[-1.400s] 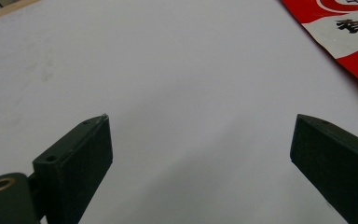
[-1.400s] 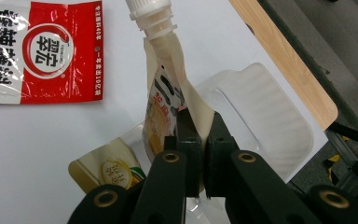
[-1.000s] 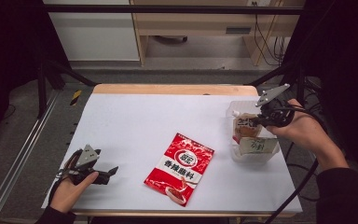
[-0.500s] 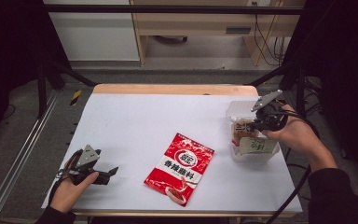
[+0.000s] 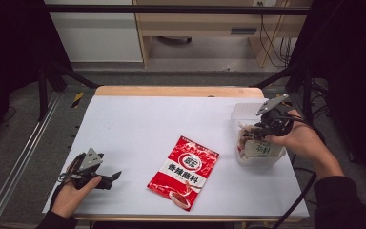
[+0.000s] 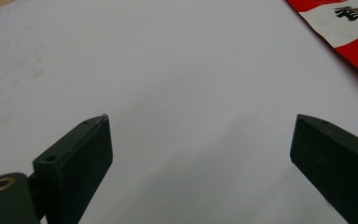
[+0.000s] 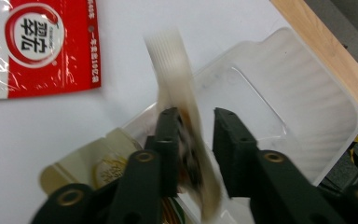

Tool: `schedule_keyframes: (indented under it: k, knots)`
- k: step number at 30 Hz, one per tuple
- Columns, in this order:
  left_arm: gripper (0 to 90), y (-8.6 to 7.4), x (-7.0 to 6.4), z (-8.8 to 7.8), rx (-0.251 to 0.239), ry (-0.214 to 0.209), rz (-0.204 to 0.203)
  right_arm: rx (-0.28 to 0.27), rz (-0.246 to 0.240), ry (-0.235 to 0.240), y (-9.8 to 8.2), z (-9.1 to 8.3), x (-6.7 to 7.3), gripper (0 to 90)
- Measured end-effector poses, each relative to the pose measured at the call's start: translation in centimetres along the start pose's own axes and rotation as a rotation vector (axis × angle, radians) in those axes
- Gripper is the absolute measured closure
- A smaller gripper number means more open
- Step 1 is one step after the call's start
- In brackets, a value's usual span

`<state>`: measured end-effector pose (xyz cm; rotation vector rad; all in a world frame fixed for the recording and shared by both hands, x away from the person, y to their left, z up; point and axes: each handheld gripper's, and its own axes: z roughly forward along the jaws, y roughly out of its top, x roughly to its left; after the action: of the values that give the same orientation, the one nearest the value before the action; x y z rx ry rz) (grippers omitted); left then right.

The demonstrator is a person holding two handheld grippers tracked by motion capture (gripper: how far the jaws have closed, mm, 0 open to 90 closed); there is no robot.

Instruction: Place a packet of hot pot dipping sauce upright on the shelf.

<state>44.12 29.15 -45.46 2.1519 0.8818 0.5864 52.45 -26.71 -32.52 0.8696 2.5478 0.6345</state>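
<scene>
White-covered counter (image 5: 138, 124): right gripper (image 7: 193, 126), jaws just parting around a pale packet (image 7: 179, 79), drops it into the clear tub (image 5: 259, 160). Red pouch (image 5: 185, 171) remains unpacked; left gripper (image 5: 109, 179) rests wide, empty.

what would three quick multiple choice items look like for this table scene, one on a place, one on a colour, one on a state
1. Where does the red packet lie?
A. on the white table between the two hands
B. inside the clear plastic tub
C. in the left gripper

2. What colour is the packet's main ground?
A. blue
B. red
C. green

3. How do the jaws of the left gripper stand?
A. shut on the packet
B. shut on nothing
C. open, with bare table between them

Key: 1 A, the high view shows it flat on the white table, left of the clear plastic tub. 2 B, red with a white band of lettering. 3 C, the left gripper view shows the jaws wide apart over bare table.
</scene>
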Motion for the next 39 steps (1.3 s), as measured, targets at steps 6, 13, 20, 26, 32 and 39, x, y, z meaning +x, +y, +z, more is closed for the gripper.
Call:
schedule_keyframes:
  k: [6, 13, 20, 26, 32, 39]
  knots:
    - [5.5, 0.0, 0.0, 0.1, 0.003, 0.001, 0.004, -0.062, 0.023, -0.069, 1.2, -1.9, 0.8, 48.3]
    - [5.5, 0.1, -0.2, 0.2, 0.002, 0.002, 0.007, -0.166, 0.022, -0.124, 3.0, -4.1, 3.9, 35.9]
    - [5.5, 0.2, -0.6, 0.2, 0.0, 0.001, 0.019, -0.238, 0.017, -0.127, 4.4, -4.1, 8.9, 26.8]
    - [5.5, 0.3, -0.8, 0.2, 0.002, 0.006, 0.024, -0.277, 0.03, -0.116, 4.7, -2.4, 11.7, 21.0]
    - [5.5, 0.5, -1.4, 0.3, 0.007, 0.004, 0.041, -0.297, 0.054, -0.097, 4.8, -0.5, 13.4, 18.1]
    - [5.7, 0.7, -1.9, 0.4, 0.003, 0.006, 0.047, -0.303, 0.085, -0.084, 4.6, 1.6, 14.5, 14.1]
